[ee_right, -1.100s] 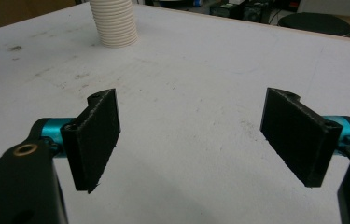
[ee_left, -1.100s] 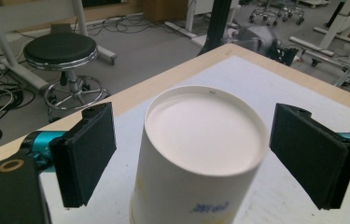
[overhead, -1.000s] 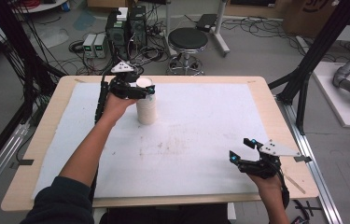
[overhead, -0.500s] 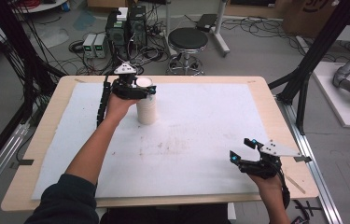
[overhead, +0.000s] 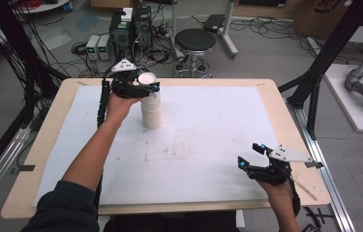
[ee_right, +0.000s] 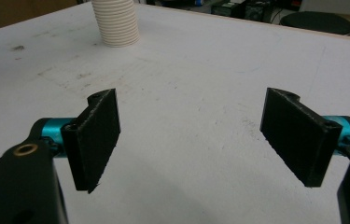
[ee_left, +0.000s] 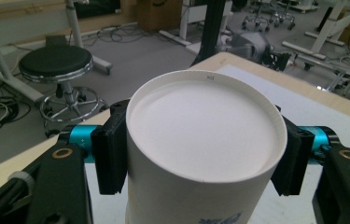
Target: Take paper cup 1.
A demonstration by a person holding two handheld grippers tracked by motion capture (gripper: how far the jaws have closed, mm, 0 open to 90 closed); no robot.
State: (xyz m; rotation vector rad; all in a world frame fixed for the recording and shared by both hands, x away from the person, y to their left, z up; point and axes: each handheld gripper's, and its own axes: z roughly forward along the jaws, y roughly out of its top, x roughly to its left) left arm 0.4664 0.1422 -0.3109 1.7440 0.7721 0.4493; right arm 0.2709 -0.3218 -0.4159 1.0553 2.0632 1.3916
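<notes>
A stack of white paper cups [overhead: 151, 104] stands upside down near the white mat's [overhead: 208, 145] far left, our left gripper [overhead: 143, 88] having just closed on its topmost cup; our right gripper [overhead: 251, 154] rests spread wide, well apart.

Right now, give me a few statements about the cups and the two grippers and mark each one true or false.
1. The left gripper has its pads on both sides of the top cup. True; its jaws have just been closing.
2. The stack of cups lies on its side. False: it stands upright, upside down.
3. The right gripper holds a cup. False: its jaws stand open with nothing between them.
4. A black stool stands beyond the table. True.
</notes>
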